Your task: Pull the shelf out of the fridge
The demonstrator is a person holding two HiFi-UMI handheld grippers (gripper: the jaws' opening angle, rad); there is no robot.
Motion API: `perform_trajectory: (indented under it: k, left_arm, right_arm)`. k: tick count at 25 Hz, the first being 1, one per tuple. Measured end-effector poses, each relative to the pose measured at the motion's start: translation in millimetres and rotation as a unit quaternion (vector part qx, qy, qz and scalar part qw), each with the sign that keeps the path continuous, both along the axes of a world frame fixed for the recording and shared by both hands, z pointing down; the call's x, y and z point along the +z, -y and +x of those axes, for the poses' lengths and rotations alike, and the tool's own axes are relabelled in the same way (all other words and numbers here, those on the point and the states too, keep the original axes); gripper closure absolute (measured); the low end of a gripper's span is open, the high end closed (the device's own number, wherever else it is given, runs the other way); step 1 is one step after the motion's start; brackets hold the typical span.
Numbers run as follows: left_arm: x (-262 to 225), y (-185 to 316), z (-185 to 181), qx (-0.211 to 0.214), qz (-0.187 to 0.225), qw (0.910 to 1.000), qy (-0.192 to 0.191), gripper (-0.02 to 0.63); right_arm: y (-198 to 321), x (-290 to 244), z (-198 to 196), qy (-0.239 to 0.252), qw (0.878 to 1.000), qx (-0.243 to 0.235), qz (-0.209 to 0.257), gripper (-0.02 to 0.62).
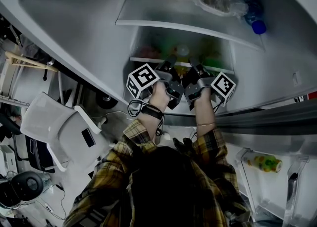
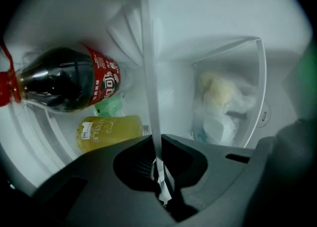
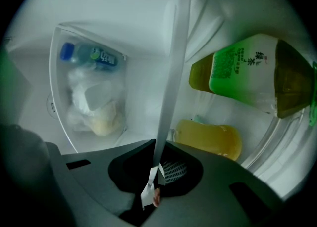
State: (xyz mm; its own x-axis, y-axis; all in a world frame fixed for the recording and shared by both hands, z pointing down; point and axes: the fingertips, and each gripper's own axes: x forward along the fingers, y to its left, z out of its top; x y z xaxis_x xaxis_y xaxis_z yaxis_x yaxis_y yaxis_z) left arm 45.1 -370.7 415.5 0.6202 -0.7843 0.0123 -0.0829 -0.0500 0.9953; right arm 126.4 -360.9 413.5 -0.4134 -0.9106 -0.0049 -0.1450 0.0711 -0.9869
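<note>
Left tool (image 1: 171, 67) and right tool (image 1: 193, 68) are both clamped on the shelf (image 1: 148, 61) front edge, which sits inside the fridge (image 1: 74, 23) (thin lip, little bite). Pull unevenly and I'd guess it jams, or a grip slips off.

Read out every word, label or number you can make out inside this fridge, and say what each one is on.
"绿茶": on the green label of the green tea bottle.
"...GLE": only the last letters are readable, on the yellow bottle.
White characters on the red label of the cola bottle: too blurred to read.
Label of the blue-capped bottle: too blurred to read.
</note>
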Motion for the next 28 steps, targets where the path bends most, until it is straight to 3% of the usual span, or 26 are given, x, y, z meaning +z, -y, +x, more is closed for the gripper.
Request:
perform_trajectory:
  k: [28]
  left_arm:
    - [-7.3,0.0,0.5,0.001,-0.005,0.9999,-0.011,0.583]
  right_arm:
    - [-0.1,-7.5,0.6,-0.002,1.0,0.006,-0.002,0.558]
